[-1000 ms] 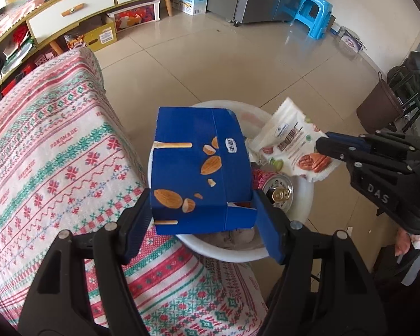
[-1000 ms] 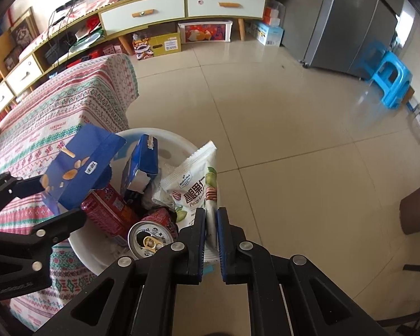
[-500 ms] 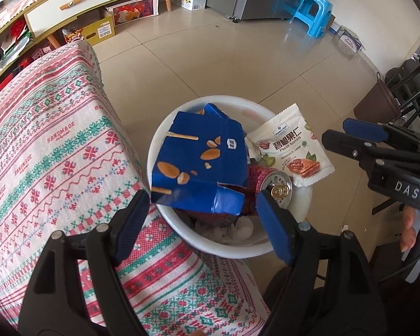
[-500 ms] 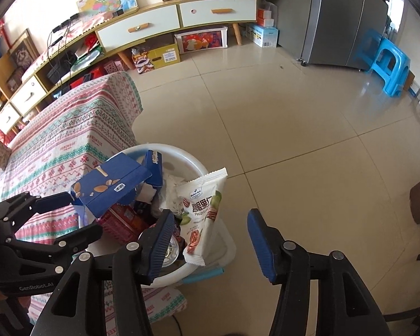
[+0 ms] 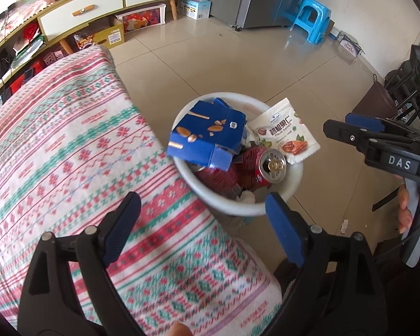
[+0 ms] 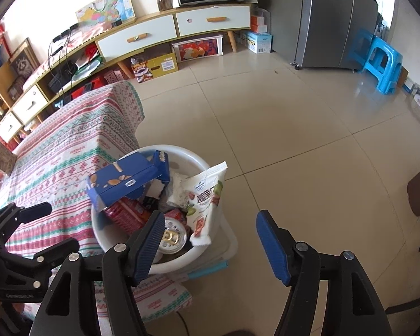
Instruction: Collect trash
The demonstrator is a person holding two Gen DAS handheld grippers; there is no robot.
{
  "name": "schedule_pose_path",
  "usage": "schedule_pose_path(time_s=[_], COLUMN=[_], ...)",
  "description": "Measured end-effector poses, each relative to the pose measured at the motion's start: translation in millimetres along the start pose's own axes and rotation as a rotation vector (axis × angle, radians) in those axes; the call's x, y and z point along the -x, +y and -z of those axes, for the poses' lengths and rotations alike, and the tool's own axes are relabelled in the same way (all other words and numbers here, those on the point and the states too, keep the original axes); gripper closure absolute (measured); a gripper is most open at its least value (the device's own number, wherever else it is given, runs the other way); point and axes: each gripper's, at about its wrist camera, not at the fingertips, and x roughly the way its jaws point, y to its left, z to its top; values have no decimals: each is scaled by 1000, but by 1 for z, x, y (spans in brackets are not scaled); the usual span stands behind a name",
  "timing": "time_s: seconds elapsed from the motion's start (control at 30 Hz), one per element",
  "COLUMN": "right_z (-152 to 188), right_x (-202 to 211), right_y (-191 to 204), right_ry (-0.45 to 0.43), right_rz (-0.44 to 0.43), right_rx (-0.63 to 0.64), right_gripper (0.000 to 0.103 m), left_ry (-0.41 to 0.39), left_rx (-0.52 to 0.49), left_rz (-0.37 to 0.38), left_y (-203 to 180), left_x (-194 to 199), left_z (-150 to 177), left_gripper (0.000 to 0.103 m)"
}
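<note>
A white round bin (image 5: 291, 187) stands on the floor beside the table and also shows in the right wrist view (image 6: 103, 240). In it lie a blue almond-print box (image 5: 207, 137) (image 6: 123, 180), a white pecan pouch (image 5: 285, 134) (image 6: 203, 198), a red can (image 5: 266, 168) (image 6: 172, 236) and red wrappers. My left gripper (image 5: 207, 226) is open and empty, above the table edge just short of the bin. My right gripper (image 6: 210, 247) is open and empty, above the bin's right side; it also shows in the left wrist view (image 5: 355, 126).
The table has a red, green and white patterned cloth (image 5: 70, 154). A long white-drawered cabinet (image 6: 159, 33) lines the far wall with boxes under it. A grey fridge (image 6: 330, 19) and a blue stool (image 6: 380, 61) stand at the back right. The floor is beige tile (image 6: 294, 140).
My left gripper let go of the blue box, which now rests in the bin, and drew back over the table. My right gripper opened, released the pecan pouch and pulled back.
</note>
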Motion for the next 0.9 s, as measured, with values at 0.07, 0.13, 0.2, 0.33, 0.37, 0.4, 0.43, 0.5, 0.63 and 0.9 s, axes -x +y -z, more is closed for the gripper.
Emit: schedule_pose_path(time_s=[0.07, 0.13, 0.2, 0.33, 0.37, 0.4, 0.43, 0.5, 0.63, 0.9], right_z=[5, 10, 14, 29, 33, 37, 41, 49, 69, 96], right_x=[7, 15, 23, 42, 45, 48, 51, 56, 67, 80], right_y=[4, 10, 16, 30, 33, 36, 40, 49, 66, 109], right_ry=[-10, -21, -35, -71, -74, -77, -83, -98, -141, -216], right_rz=[-7, -11, -17, -38, -45, -50, -52, -58, -59, -38], right_rx=[-6, -7, -3, -1, -3, -2, 3, 19, 44, 159], right_gripper=[30, 27, 23, 17, 16, 14, 12, 10, 10, 10], left_ry=[-8, -19, -33, -82, -86, -83, -77, -68, -101, -196], left_rx=[7, 19, 31, 48, 56, 63, 83, 123, 182, 269], left_rz=[-7, -19, -49, -115, -130, -138, -146, -156, -195, -256], left_y=[3, 6, 10, 19, 23, 26, 32, 42, 55, 69], left_x=[8, 19, 28, 48, 53, 55, 58, 64, 80, 110], left_z=[6, 14, 23, 44, 50, 53, 59, 71, 92, 123], left_gripper=[10, 7, 4, 1, 1, 1, 1, 1, 1, 1])
